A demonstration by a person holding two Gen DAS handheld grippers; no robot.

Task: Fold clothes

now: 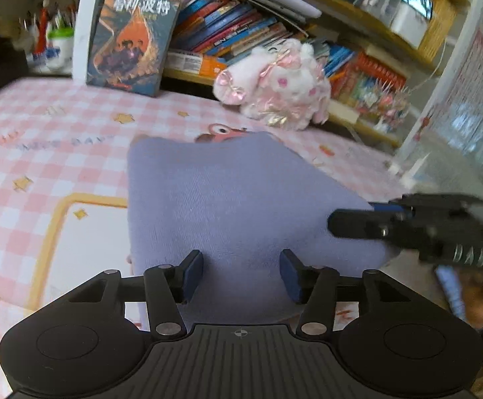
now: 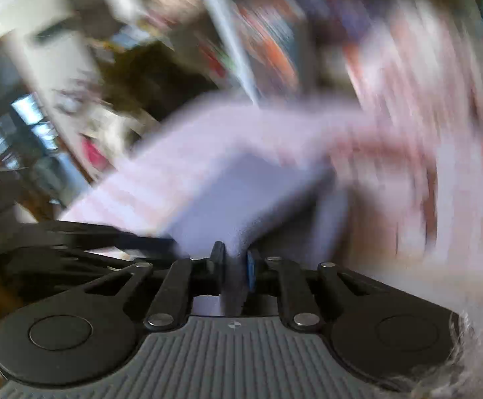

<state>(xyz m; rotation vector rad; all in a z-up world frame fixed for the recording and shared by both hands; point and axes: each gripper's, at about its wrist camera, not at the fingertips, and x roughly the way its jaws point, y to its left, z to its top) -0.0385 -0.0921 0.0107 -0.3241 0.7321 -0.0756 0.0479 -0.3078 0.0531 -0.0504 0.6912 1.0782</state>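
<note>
Left gripper [image 1: 241,274] nearest, jaws parted over folded lavender knit garment [image 1: 228,199] on pink checked bedsheet [image 1: 42,153], steadying nothing. Right gripper [image 2: 236,266] clenched on garment edge, likely for next fold.

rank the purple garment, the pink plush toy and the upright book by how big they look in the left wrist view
1. purple garment, largest by far, though it lies nearest the camera
2. pink plush toy and upright book: too alike to rank
</note>
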